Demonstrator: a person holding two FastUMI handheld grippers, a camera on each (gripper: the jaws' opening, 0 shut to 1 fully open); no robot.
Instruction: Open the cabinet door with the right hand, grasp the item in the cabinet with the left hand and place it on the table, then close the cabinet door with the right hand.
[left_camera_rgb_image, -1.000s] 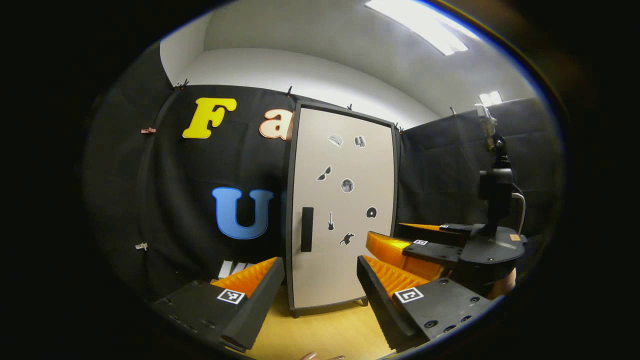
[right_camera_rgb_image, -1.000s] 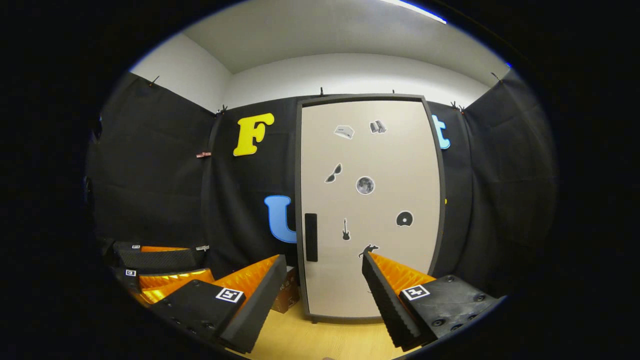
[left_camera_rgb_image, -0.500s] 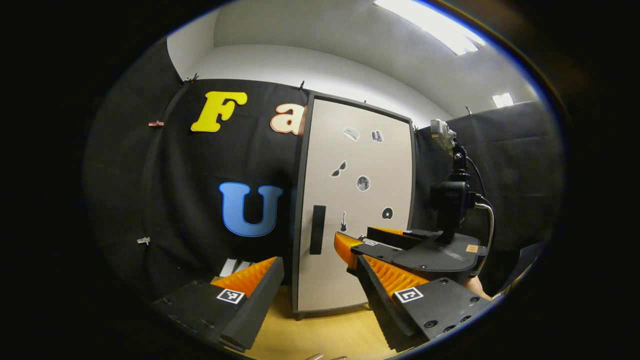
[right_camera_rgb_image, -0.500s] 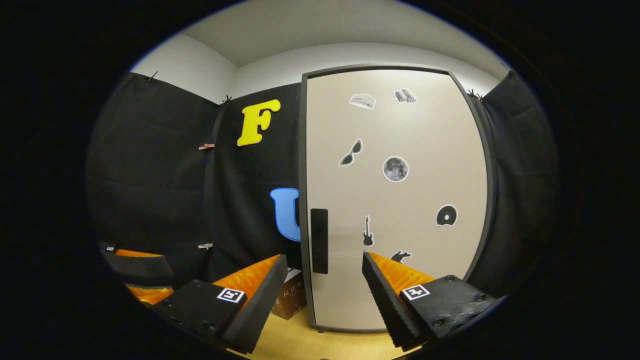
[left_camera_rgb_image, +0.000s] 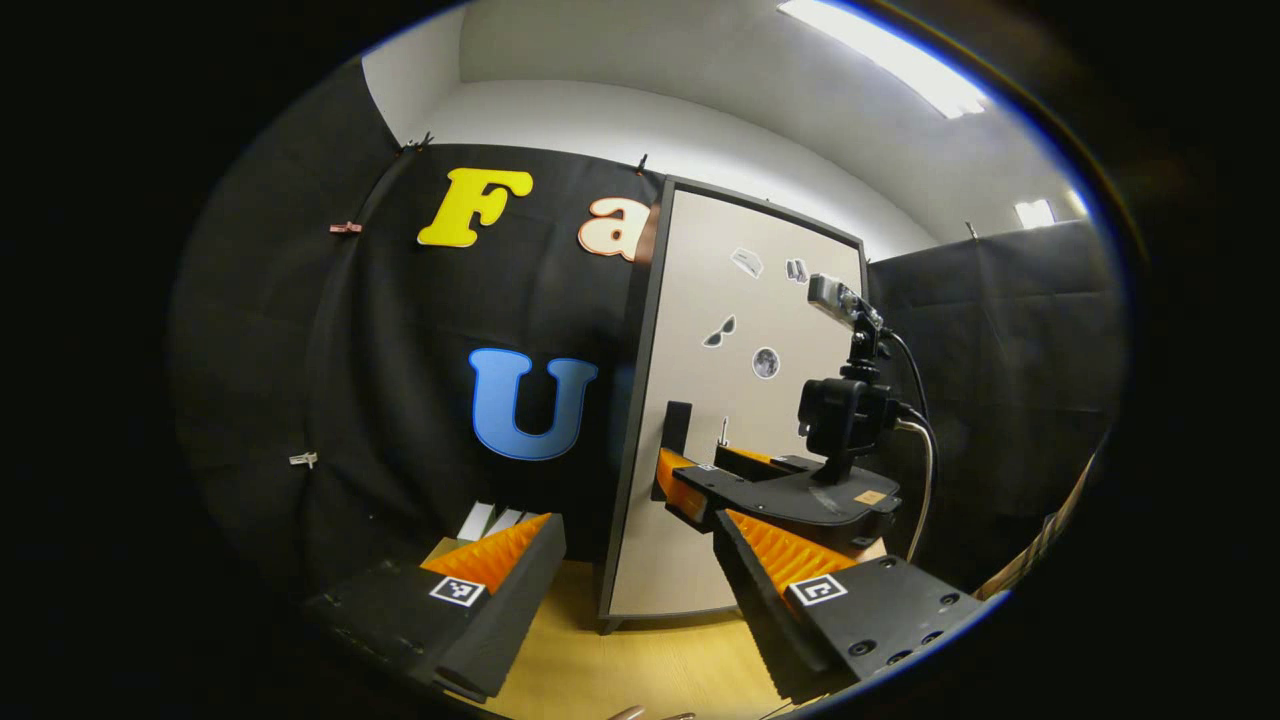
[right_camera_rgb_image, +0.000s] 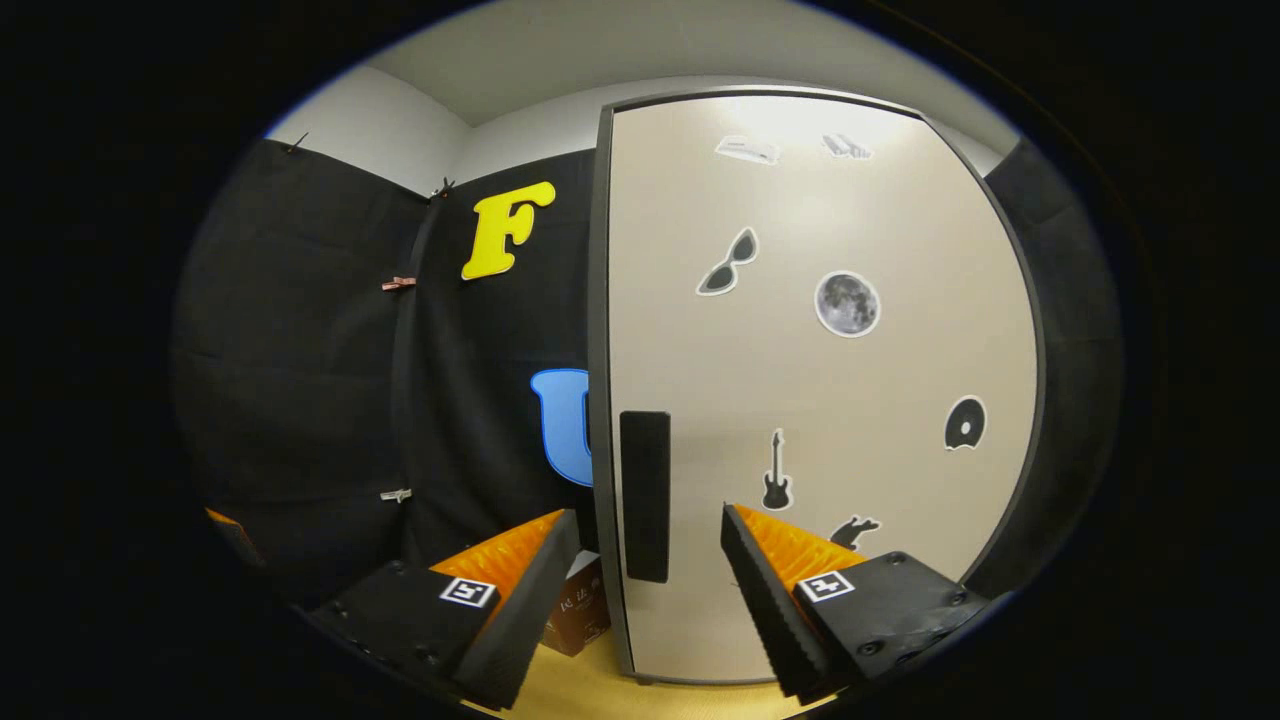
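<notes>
A tall cabinet stands on the wooden table with its beige door (left_camera_rgb_image: 740, 400) (right_camera_rgb_image: 830, 400) shut, so the item inside is hidden. Small dark stickers dot the door. A black vertical handle (right_camera_rgb_image: 645, 495) (left_camera_rgb_image: 678, 428) sits near the door's left edge. My right gripper (right_camera_rgb_image: 648, 520) is open, close in front of the door, with the handle showing between its two fingers. In the left gripper view the right gripper (left_camera_rgb_image: 692, 472) reaches toward the handle under its black camera mount (left_camera_rgb_image: 845, 415). My left gripper (left_camera_rgb_image: 640, 550) hangs back, open and holding nothing.
A small brown box (right_camera_rgb_image: 582, 608) stands on the table (left_camera_rgb_image: 620, 660) just left of the cabinet, against the black cloth wall. Black cloth closes in both sides. A person's fingertip (left_camera_rgb_image: 640, 712) shows at the bottom edge.
My right gripper has moved forward to the door, which now looms larger, with the handle between its fingers. The left gripper has drifted so the cabinet sits farther right. The door stays shut.
</notes>
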